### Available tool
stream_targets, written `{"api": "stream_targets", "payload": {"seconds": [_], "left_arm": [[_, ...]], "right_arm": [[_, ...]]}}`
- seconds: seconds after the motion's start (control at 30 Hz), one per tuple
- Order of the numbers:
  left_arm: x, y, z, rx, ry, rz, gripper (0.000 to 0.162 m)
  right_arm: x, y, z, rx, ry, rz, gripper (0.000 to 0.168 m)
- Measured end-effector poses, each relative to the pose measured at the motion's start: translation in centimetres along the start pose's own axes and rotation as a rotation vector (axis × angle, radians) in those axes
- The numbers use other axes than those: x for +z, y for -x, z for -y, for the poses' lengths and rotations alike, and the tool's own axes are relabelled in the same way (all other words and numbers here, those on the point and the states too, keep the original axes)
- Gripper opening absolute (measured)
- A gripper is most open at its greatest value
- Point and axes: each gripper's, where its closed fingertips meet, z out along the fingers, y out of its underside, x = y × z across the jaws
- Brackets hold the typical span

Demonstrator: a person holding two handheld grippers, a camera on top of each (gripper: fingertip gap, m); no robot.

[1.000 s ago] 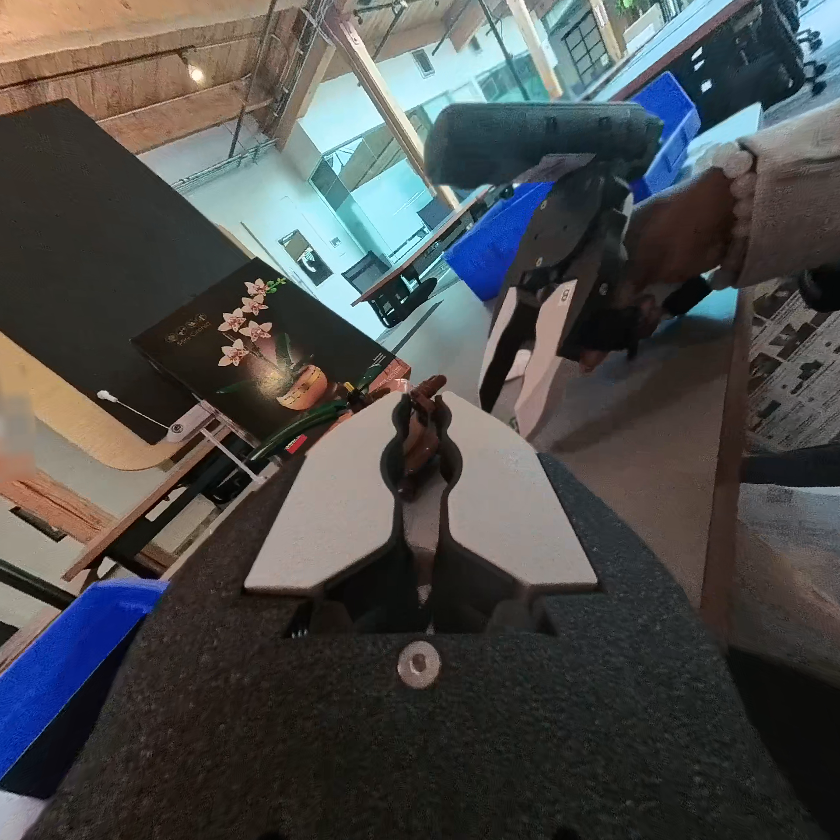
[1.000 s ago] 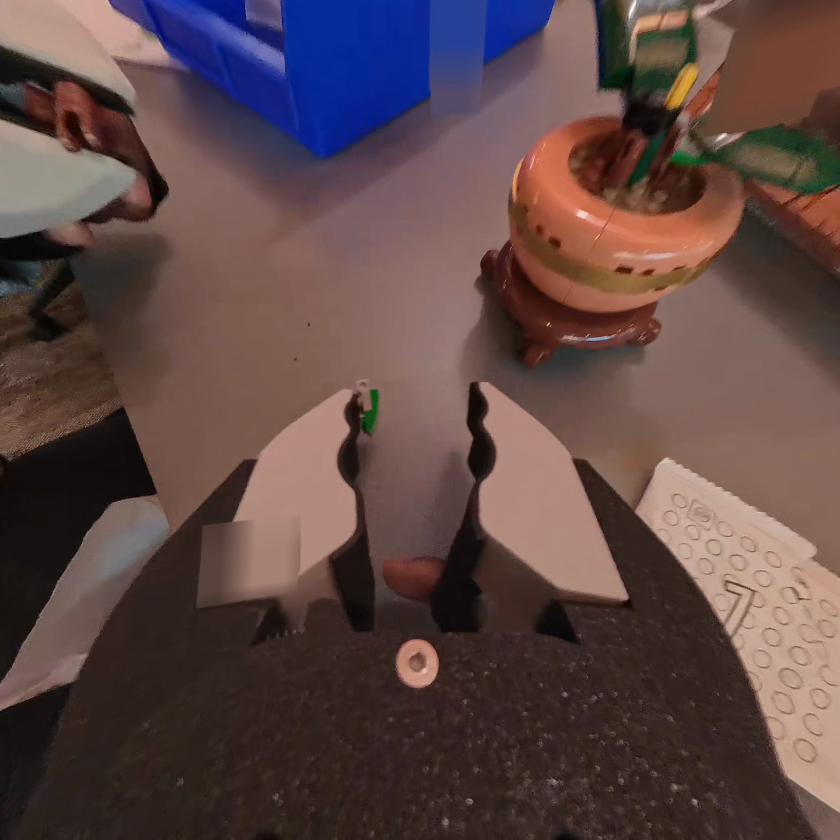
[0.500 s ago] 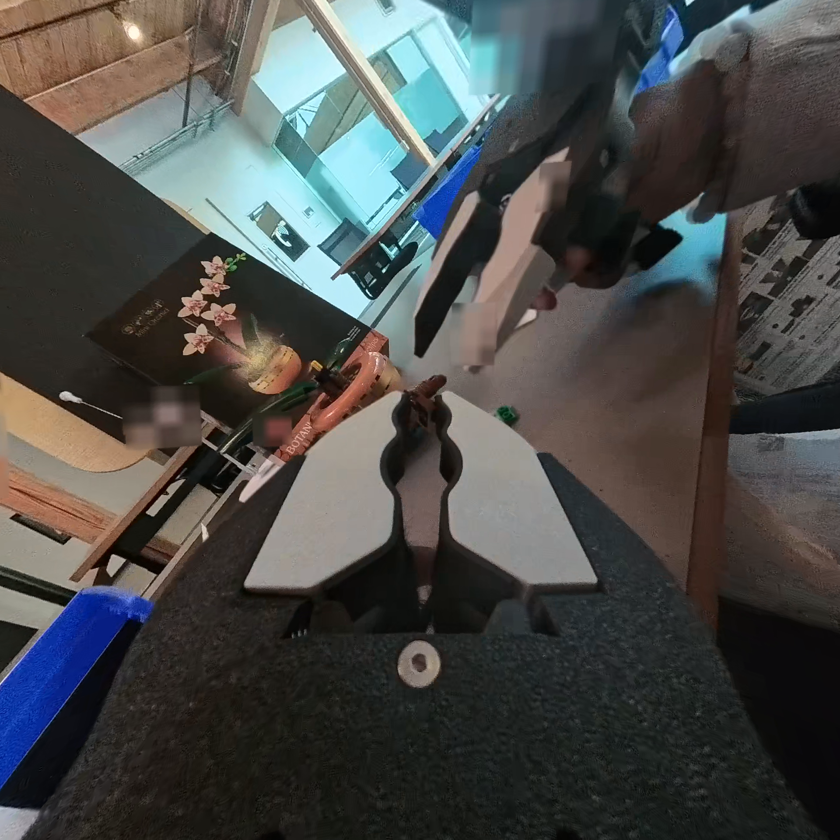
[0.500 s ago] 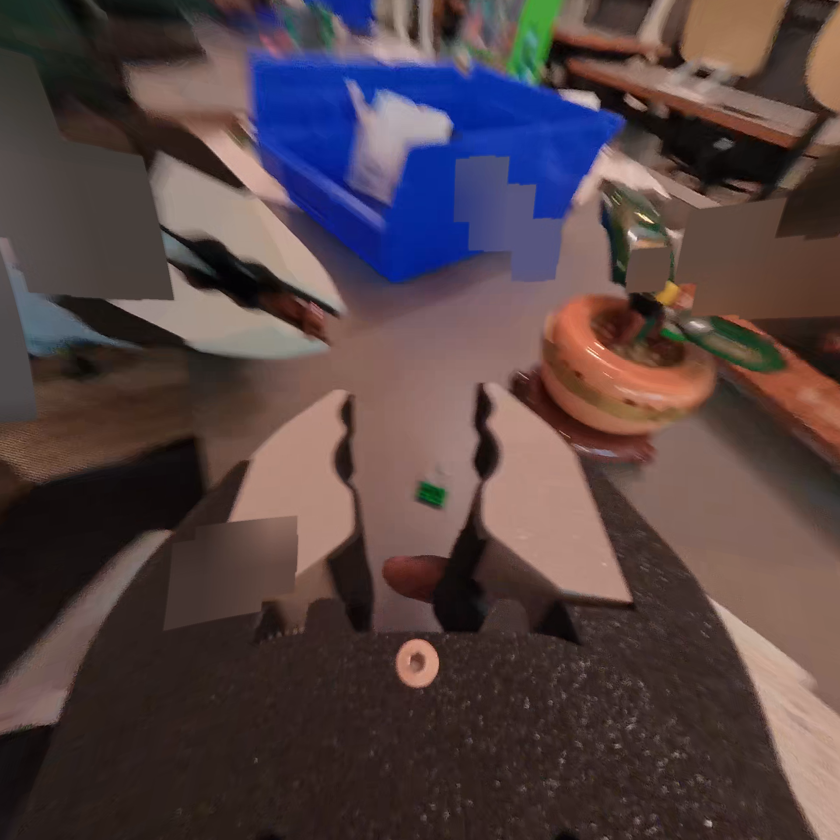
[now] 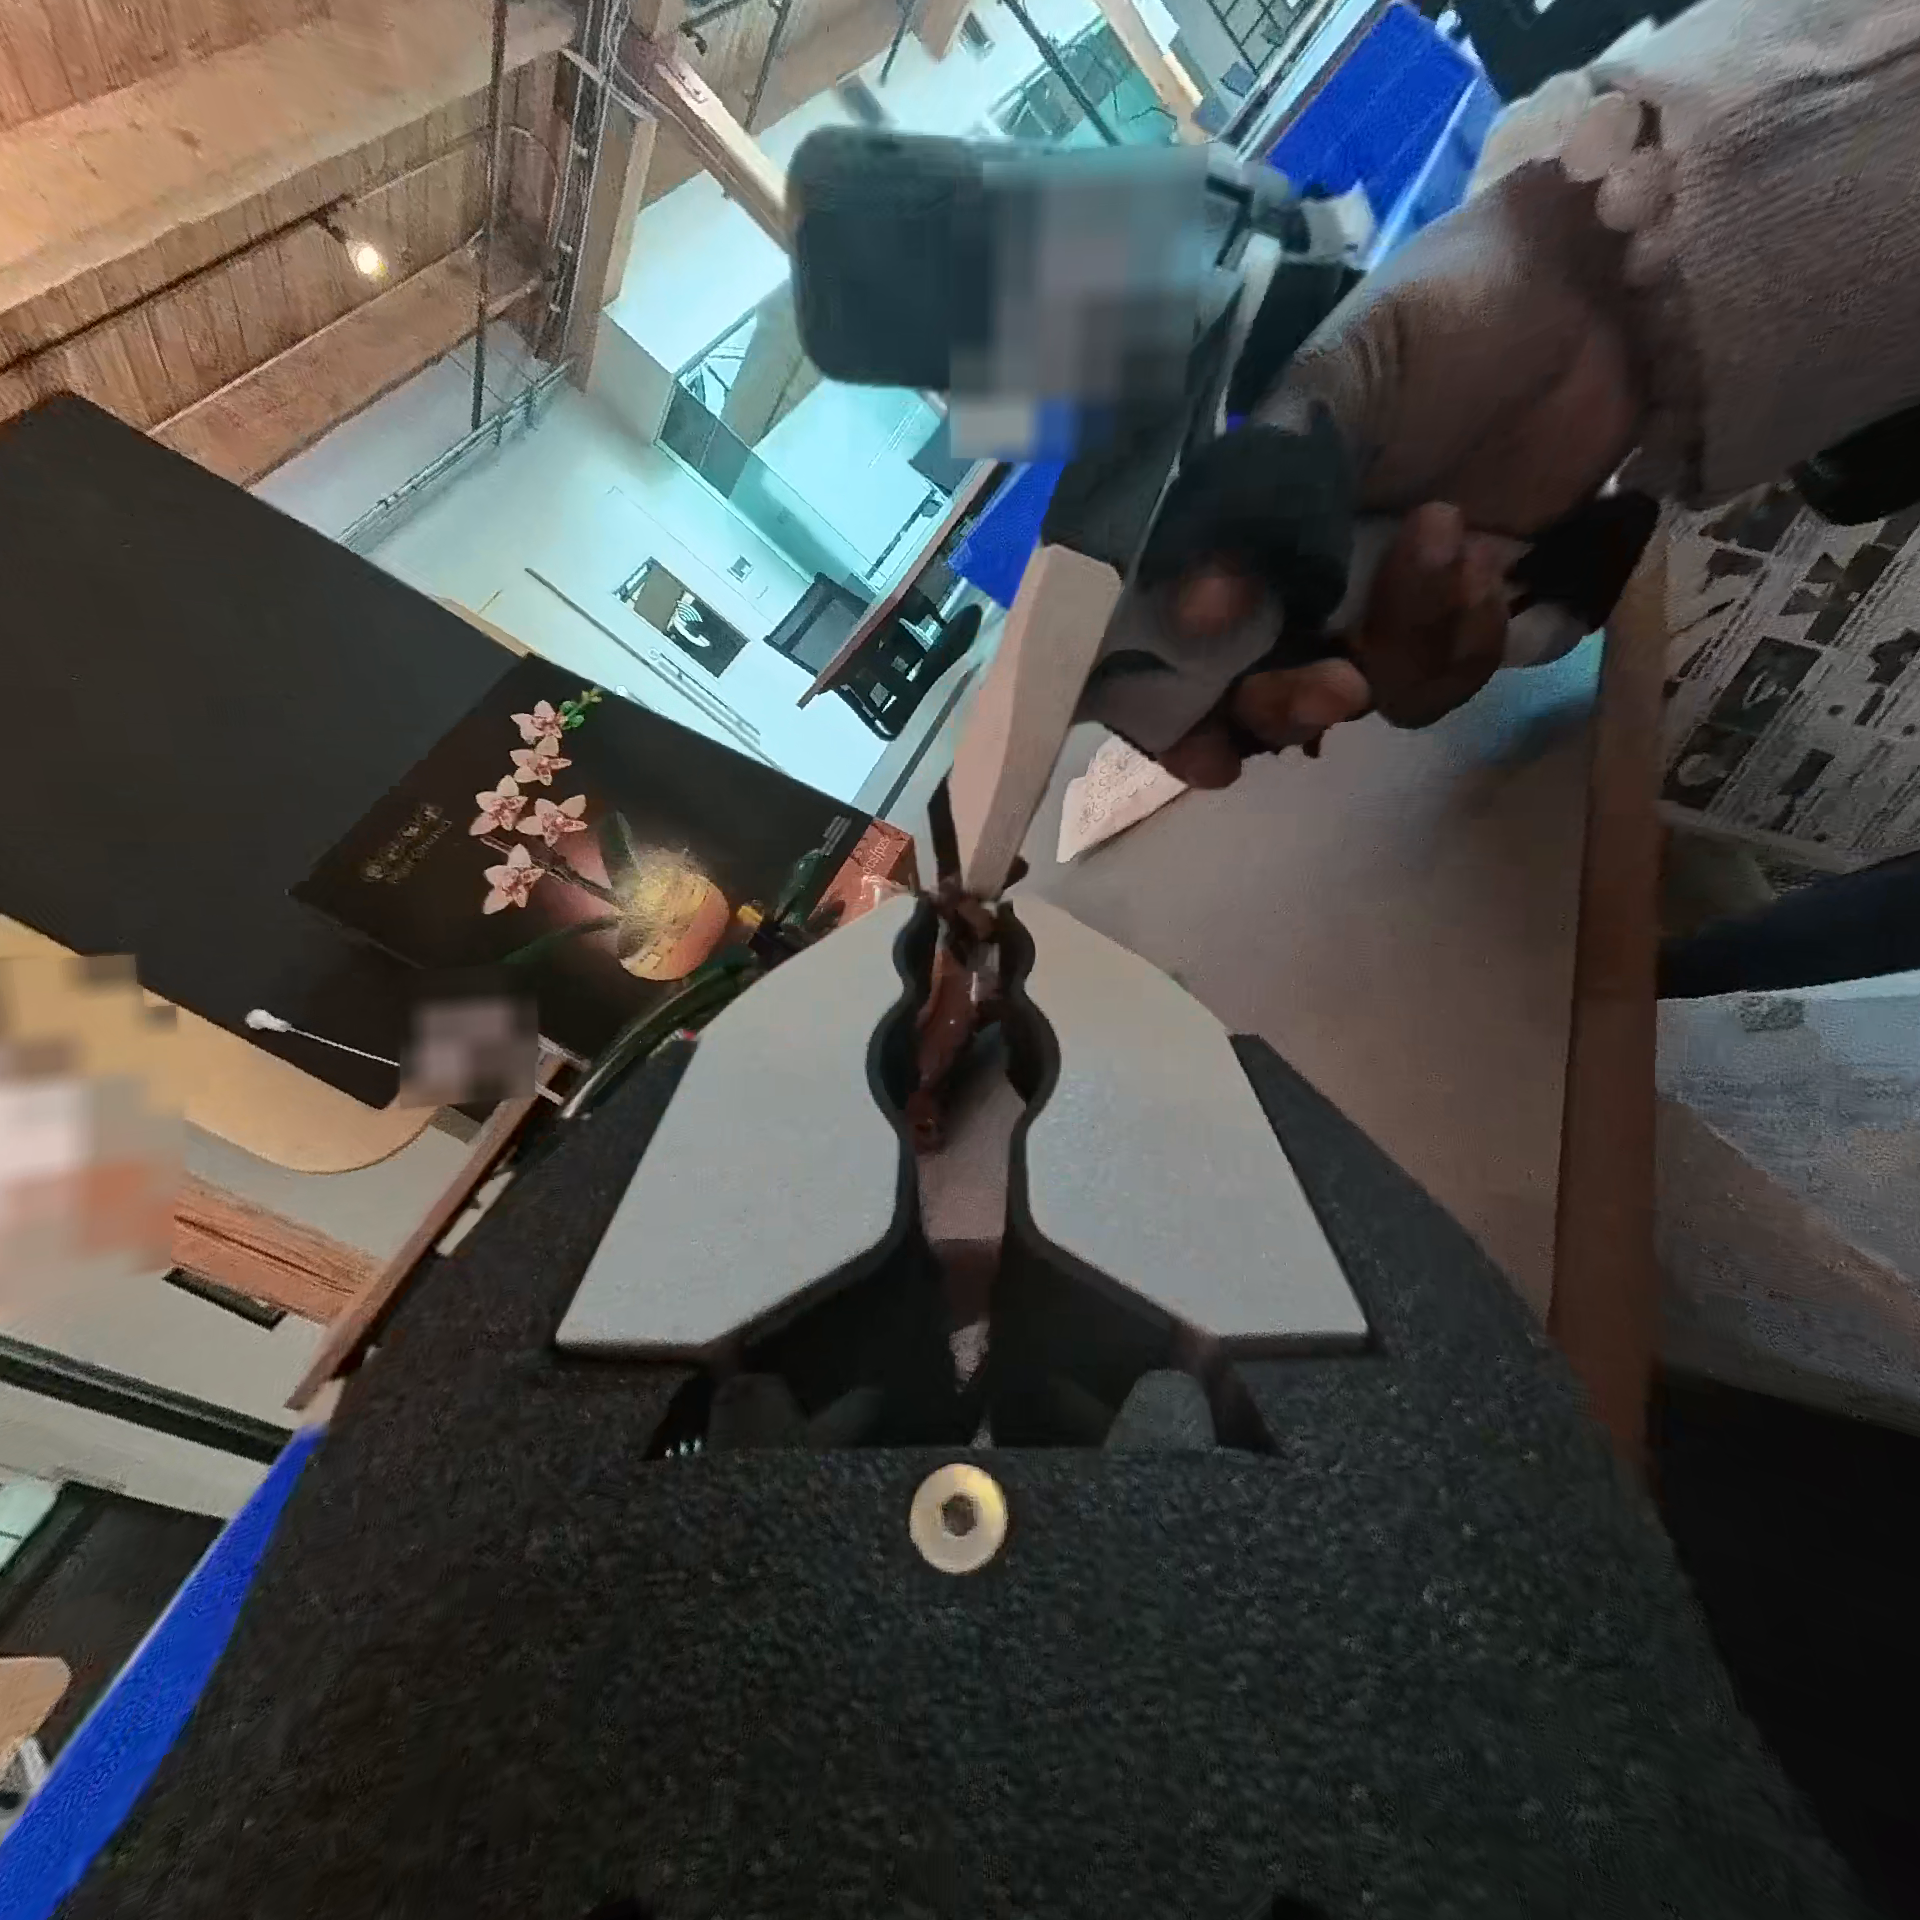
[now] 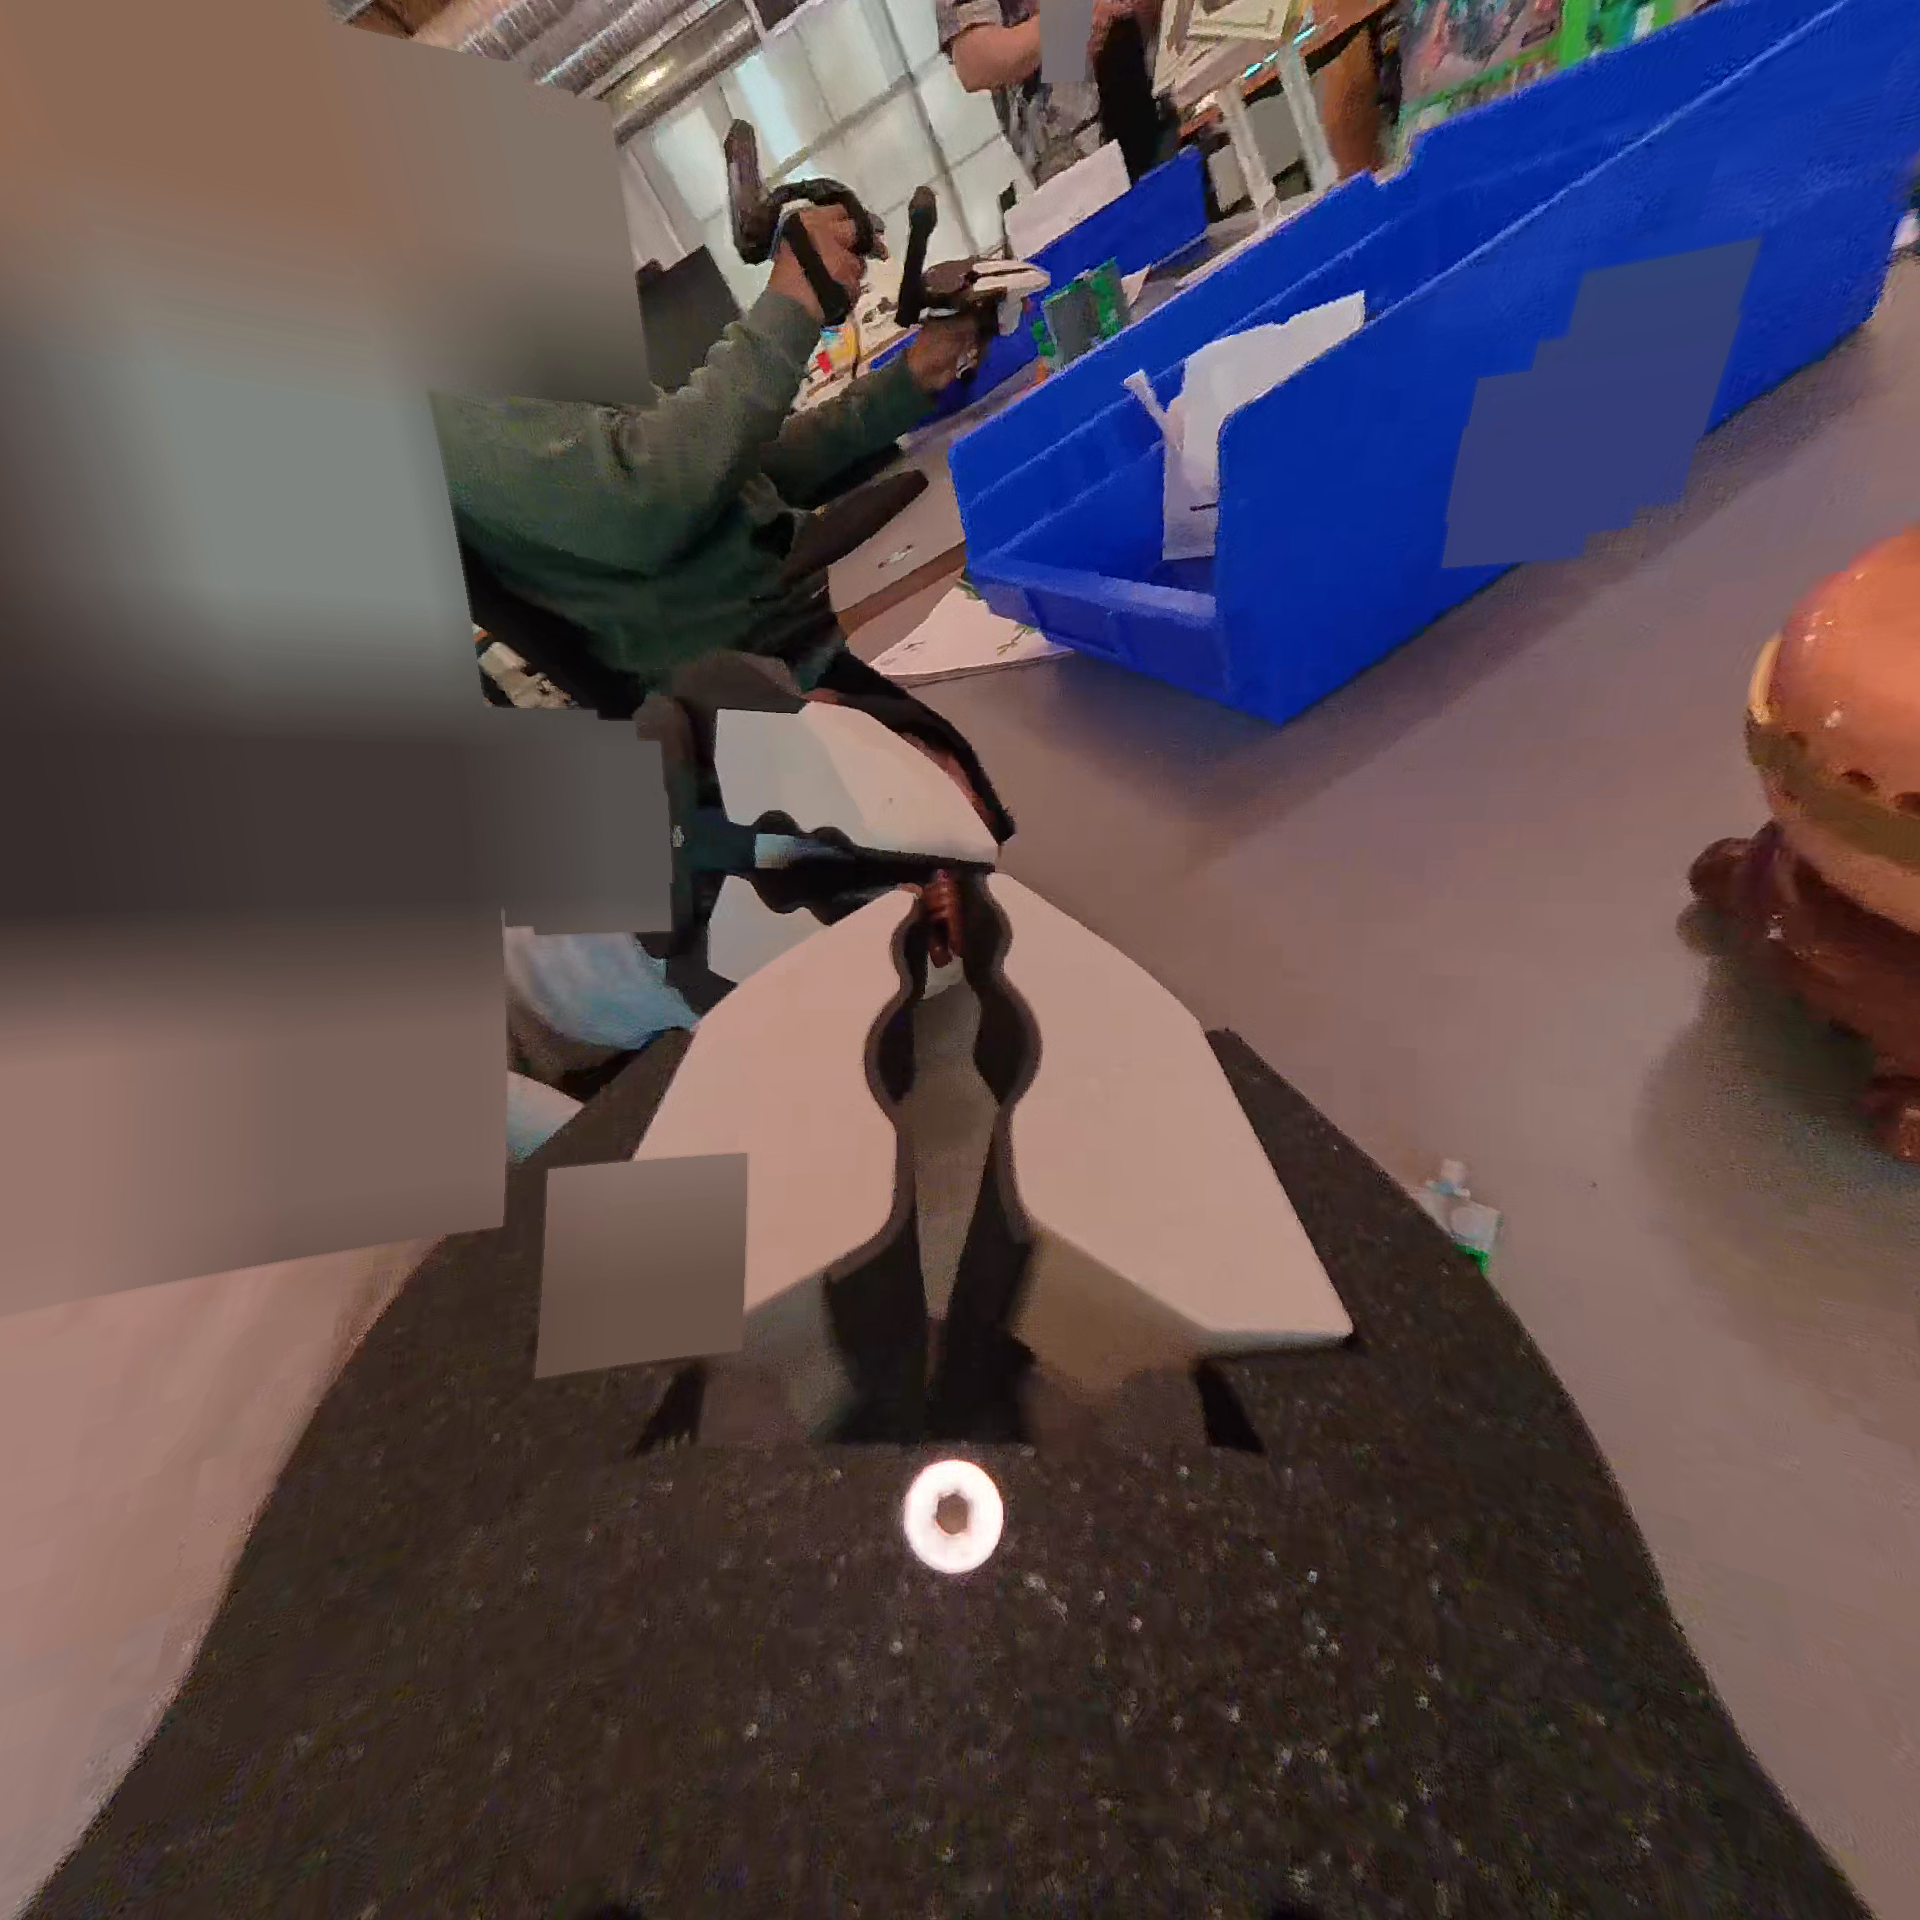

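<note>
Left wrist view: left gripper (image 5: 961,920) clamped on brown brick stem (image 5: 948,1013); right gripper (image 5: 971,868) narrowed, tips pinching the stem's end.

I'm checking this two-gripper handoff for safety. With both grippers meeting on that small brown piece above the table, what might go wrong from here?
1. Both the left gripper and the right gripper seem to pinch the brown piece only near their tips; a small twist might pop it loose.
2. If it drops, it could bounce off the grey table.
3. The pot stands close to the right gripper; a wide swing might bump it.
</note>
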Motion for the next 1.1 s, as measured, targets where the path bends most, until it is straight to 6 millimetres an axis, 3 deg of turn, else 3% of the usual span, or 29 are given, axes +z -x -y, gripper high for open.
{"api": "stream_targets", "payload": {"seconds": [0.03, 0.17, 0.33, 0.5, 0.6, 0.8, 0.87, 1.0, 1.1], "left_arm": [[-0.1, 0.2, 0.0, -0.024, 0.002, 0.002, 0.013], [-0.3, 0.4, 0.0, -0.040, 0.015, -0.024, 0.005], [-0.1, 0.4, -0.1, 0.027, 0.059, 0.009, 0.018], [0.0, -0.2, 0.2, 0.029, 0.053, -0.025, 0.007], [-0.1, -1.1, -0.3, -0.081, 0.096, -0.145, 0.007], [-0.1, -1.7, -0.9, -0.396, 0.161, -0.258, 0.007], [-0.1, -1.5, -0.9, -0.476, 0.160, -0.264, 0.006], [0.2, -1.0, -1.7, -0.304, 0.236, -0.155, 0.006], [0.4, -0.2, -2.1, -0.272, 0.284, -0.070, 0.006]], "right_arm": [[-0.3, -0.4, 0.3, -0.030, -0.016, -0.039, 0.006], [-0.8, -0.5, 0.7, -0.090, -0.023, -0.099, 0.006], [-0.7, -0.3, 0.4, -0.073, 0.004, -0.118, 0.006], [-0.3, 0.2, -0.2, -0.044, 0.009, -0.070, 0.006], [-0.2, -0.1, -1.1, -0.261, 0.098, -0.162, 0.006], [-0.5, -0.5, -1.1, -0.999, 0.361, -0.561, 0.006], [-0.4, -0.5, -0.8, -1.105, 0.367, -0.632, 0.006], [-0.3, -1.5, -0.6, -1.189, 0.433, -0.774, 0.006], [-0.2, -2.2, 0.1, -1.190, 0.426, -0.845, 0.006]]}}
